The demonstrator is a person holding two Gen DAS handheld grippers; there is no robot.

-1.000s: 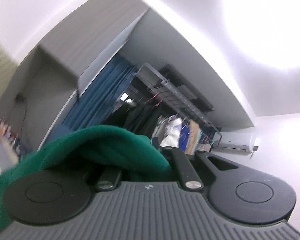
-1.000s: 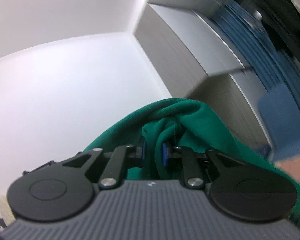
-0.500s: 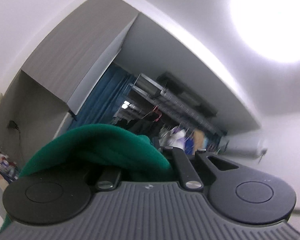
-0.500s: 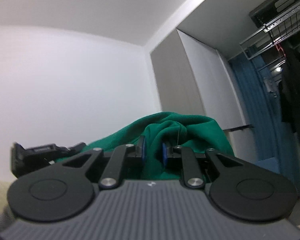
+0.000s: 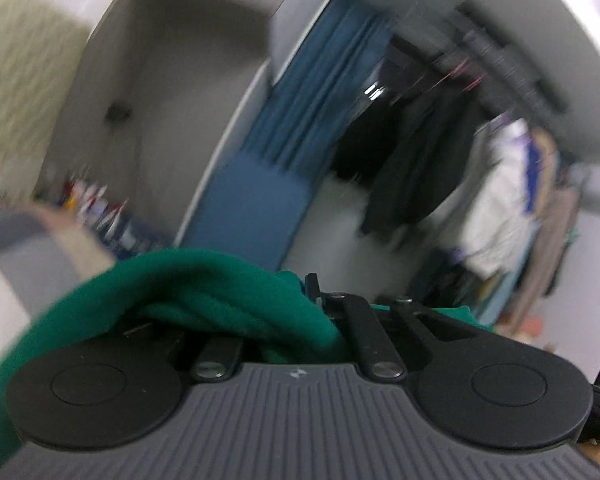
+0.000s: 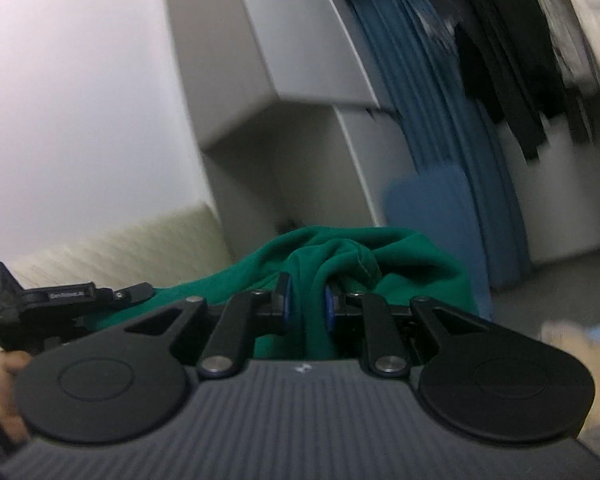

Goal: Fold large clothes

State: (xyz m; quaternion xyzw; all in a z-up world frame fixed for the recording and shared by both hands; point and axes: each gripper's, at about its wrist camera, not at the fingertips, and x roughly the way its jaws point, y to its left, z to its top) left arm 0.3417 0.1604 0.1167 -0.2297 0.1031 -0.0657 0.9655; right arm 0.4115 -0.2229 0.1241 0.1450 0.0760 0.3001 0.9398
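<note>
Garment: green garment [image 6: 412,264], bunched, held aloft.
Left gripper [image 5: 320,304]: fingers clamped on cloth.
Right gripper [image 6: 306,300]: fingers pinching fold.
Advice: keep both held edges taut and level.

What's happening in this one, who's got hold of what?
A person holds a gripper in each hand, and both are clamped on the same green garment. The right gripper pinches a bunched fold between its blue pads. The left gripper is shut, with the fabric draped over its fingers. Both point towards a blue curtain and hanging clothes. No fold is visible yet.
</note>
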